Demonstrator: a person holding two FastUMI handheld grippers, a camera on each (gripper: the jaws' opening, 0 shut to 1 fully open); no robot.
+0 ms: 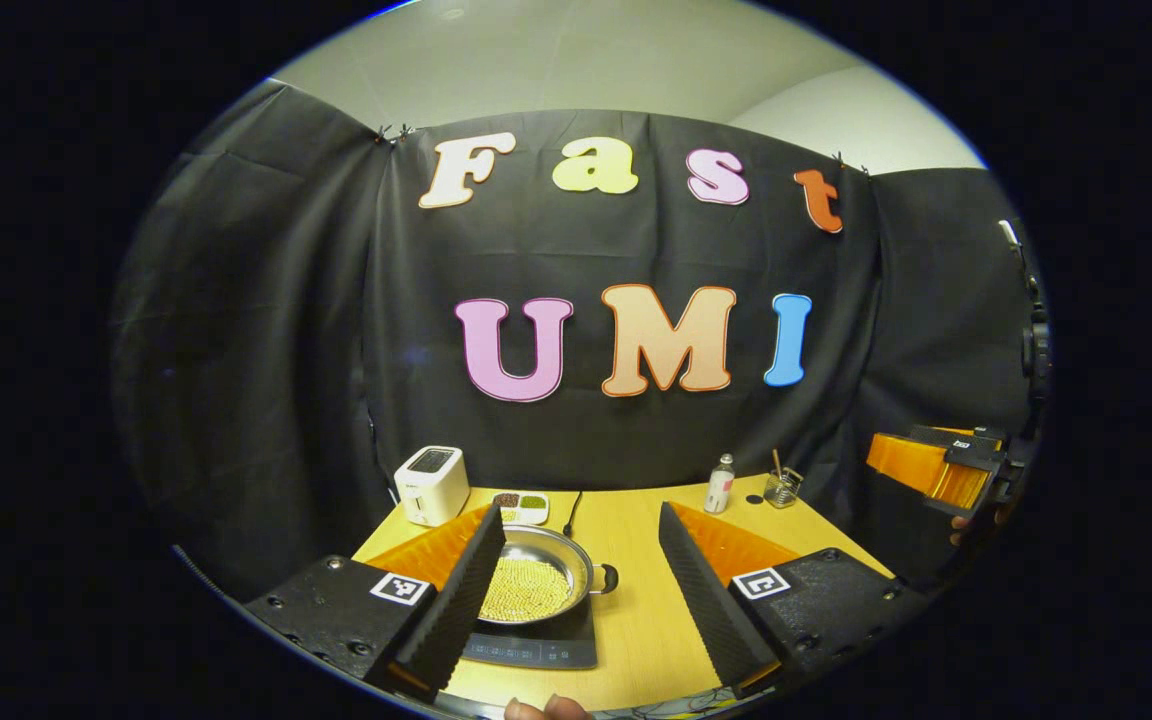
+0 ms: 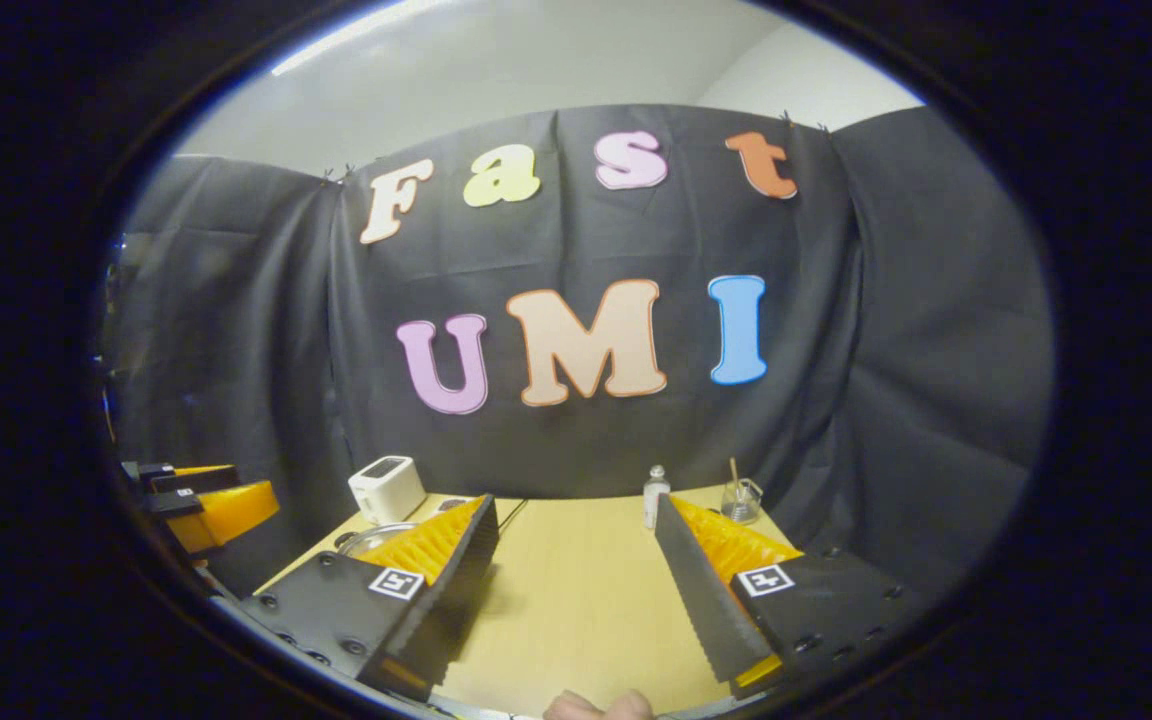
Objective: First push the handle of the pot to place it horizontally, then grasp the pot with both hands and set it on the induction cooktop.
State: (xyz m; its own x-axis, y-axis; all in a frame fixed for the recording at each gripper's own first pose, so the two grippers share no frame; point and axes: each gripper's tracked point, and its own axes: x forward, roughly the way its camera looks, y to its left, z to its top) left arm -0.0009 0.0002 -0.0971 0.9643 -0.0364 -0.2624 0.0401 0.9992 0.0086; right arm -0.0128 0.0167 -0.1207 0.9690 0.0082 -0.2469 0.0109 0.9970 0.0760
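Both claws, left claw [image 1: 581, 590] and right claw [image 2: 576, 590], agape (gripping nothing) above the wooden table [image 2: 576, 590], pot [image 1: 533, 580] atop cooktop [image 1: 536, 650].

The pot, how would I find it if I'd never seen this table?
Look at the wooden table in front of the black cloth wall. Near its left side, in front of the white toaster, a flat dark induction cooktop lies with the pot sitting on it. It is the shiny round metal thing, full of small yellow grains.
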